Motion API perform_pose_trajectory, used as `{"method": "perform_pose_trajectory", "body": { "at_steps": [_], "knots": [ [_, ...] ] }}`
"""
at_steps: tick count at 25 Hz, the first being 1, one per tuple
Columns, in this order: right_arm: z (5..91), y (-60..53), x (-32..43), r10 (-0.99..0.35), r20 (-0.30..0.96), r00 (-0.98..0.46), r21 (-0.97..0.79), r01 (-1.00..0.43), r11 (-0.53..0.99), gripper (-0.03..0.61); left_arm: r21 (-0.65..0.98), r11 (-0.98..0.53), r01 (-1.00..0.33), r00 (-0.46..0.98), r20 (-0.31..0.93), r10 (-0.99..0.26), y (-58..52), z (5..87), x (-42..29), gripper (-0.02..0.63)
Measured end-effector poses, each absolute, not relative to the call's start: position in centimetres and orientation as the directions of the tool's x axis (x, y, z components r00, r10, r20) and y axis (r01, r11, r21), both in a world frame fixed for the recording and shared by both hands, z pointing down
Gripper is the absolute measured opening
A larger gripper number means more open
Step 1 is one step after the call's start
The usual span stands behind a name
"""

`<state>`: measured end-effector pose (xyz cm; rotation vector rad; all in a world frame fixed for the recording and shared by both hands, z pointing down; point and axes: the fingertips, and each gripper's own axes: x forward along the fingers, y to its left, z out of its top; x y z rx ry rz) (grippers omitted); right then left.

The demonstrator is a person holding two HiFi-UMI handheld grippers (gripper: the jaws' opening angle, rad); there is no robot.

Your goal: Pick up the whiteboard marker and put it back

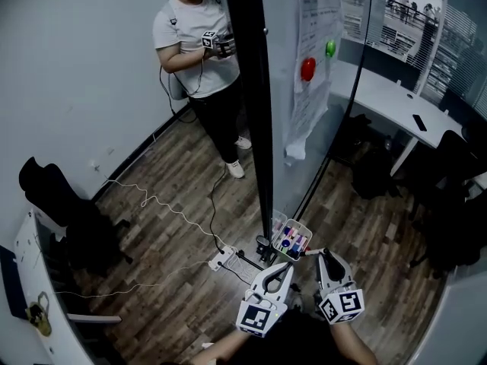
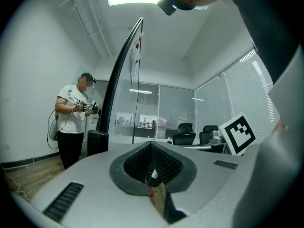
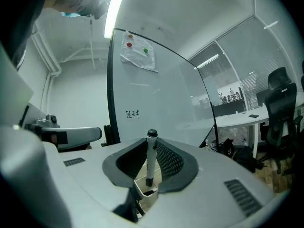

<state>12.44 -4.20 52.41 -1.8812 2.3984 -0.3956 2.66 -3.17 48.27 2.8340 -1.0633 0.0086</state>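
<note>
A white whiteboard marker (image 3: 151, 156) with a black cap stands upright between the mesh pads of my right gripper (image 3: 151, 167), which is shut on it. Its lower end sits in a small cream cup on the gripper. In the head view the right gripper (image 1: 326, 261) is just right of a marker tray (image 1: 303, 228) at the foot of the whiteboard (image 1: 319, 44). My left gripper (image 1: 275, 277) hangs below the tray. In its own view the left gripper (image 2: 152, 167) has its pads meeting; only a small white sliver shows low between them.
The whiteboard's black edge post (image 1: 251, 105) rises through the middle, with paper and coloured magnets (image 1: 307, 68) on the board. A person in a white T-shirt (image 1: 196, 36) stands at the back. Cables and a power strip (image 1: 222, 258) lie on the wooden floor. Desks and chairs (image 1: 456, 166) stand on the right.
</note>
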Motion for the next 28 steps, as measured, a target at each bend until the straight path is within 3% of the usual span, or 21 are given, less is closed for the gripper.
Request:
{"method": "perform_pose_trajectory", "body": {
  "at_steps": [28],
  "knots": [
    [49.3,-1.3,10.7,-0.966,0.073,-0.249,-0.218,-0.949,0.228,0.075,0.104,-0.761,-0.641,0.764,-0.007,-0.645,-3.2,46.6,1.2,0.008]
  ]
}}
